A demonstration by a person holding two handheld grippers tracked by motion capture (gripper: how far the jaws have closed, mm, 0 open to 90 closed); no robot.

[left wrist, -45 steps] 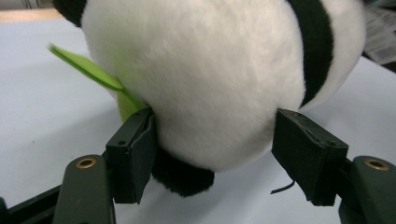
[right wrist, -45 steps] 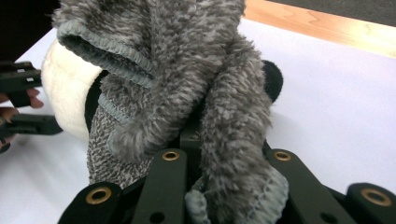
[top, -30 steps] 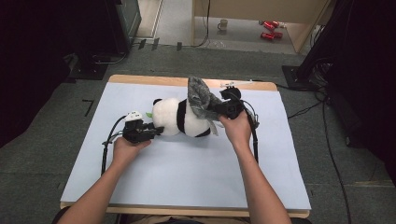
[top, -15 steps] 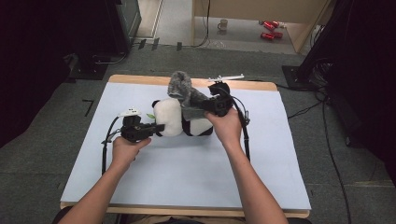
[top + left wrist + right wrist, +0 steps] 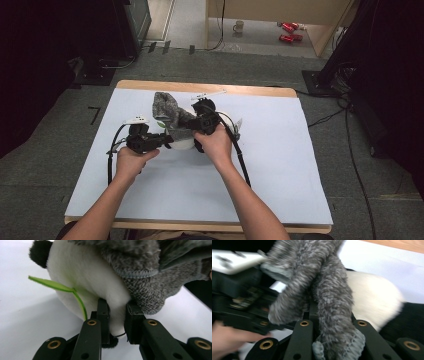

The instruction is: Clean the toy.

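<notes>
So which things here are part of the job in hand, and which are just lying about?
In the job:
- panda plush toy, pinched by the left claw
- grey fuzzy garment, gripped by the right claw and draped over the panda
- white mat they sit on

Lying about:
- mug on the floor beyond the table
- red items on the floor near it

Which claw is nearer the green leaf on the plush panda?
Left. The left claw pinches the white plush panda right beside the green leaf; the right claw grips the grey fuzzy cloth, farther off.
</notes>
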